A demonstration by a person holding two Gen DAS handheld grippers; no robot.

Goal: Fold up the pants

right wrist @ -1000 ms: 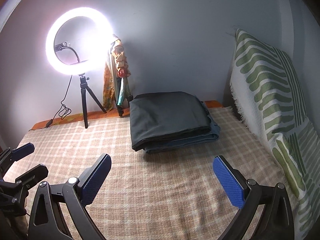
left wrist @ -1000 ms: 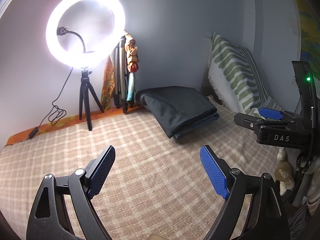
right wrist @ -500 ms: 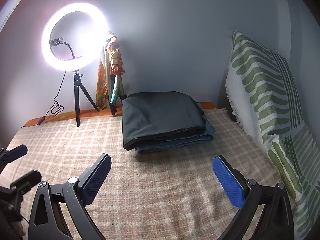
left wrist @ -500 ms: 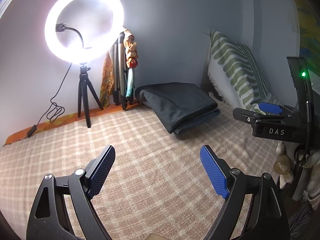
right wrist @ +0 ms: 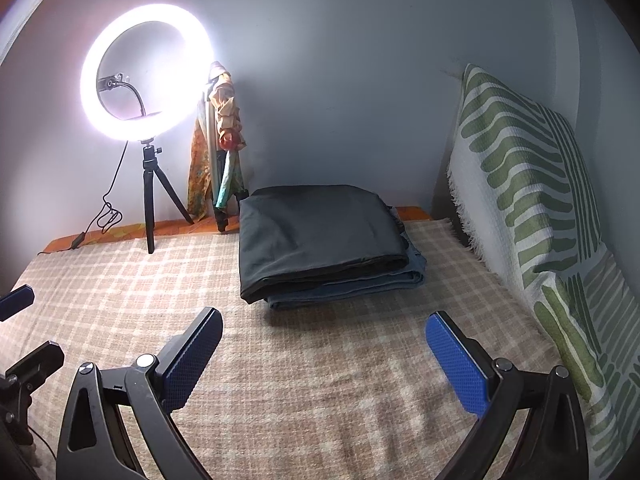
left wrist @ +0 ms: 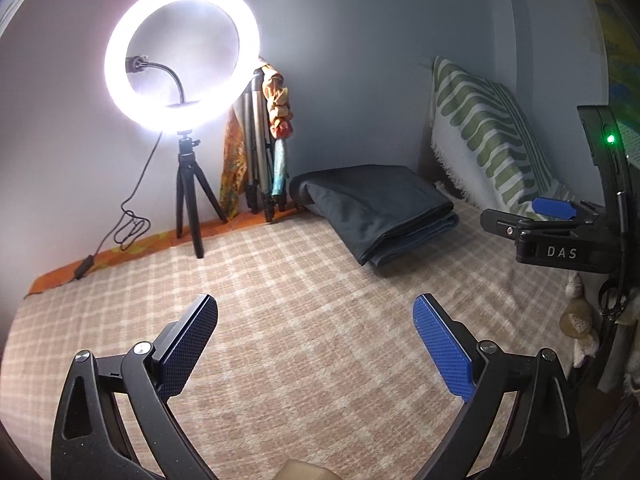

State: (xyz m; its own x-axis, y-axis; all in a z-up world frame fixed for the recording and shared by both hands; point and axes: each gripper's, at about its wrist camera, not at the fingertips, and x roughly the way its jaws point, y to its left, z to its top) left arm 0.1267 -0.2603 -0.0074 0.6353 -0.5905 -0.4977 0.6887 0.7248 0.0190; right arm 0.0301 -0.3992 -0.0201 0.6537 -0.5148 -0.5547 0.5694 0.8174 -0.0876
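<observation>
Dark grey folded pants (right wrist: 320, 236) lie stacked on folded blue jeans (right wrist: 360, 286) at the back of the checked bed cover (right wrist: 320, 380). The stack also shows in the left wrist view (left wrist: 376, 212), at the back right. My left gripper (left wrist: 316, 336) is open and empty above the cover, well short of the stack. My right gripper (right wrist: 324, 352) is open and empty, just in front of the stack. The right gripper shows at the right edge of the left wrist view (left wrist: 552, 216); the left gripper's fingertips (right wrist: 16, 304) show at the left edge of the right wrist view.
A lit ring light on a small tripod (right wrist: 148, 76) stands at the back left, its cable trailing on an orange cloth. A second tripod with colourful cloth (right wrist: 220, 152) leans on the wall. A green-striped pillow (right wrist: 532, 200) stands along the right side.
Both views have shifted slightly; the folded stack sits a little lower and nearer in the right wrist view. Both grippers stay open and empty.
</observation>
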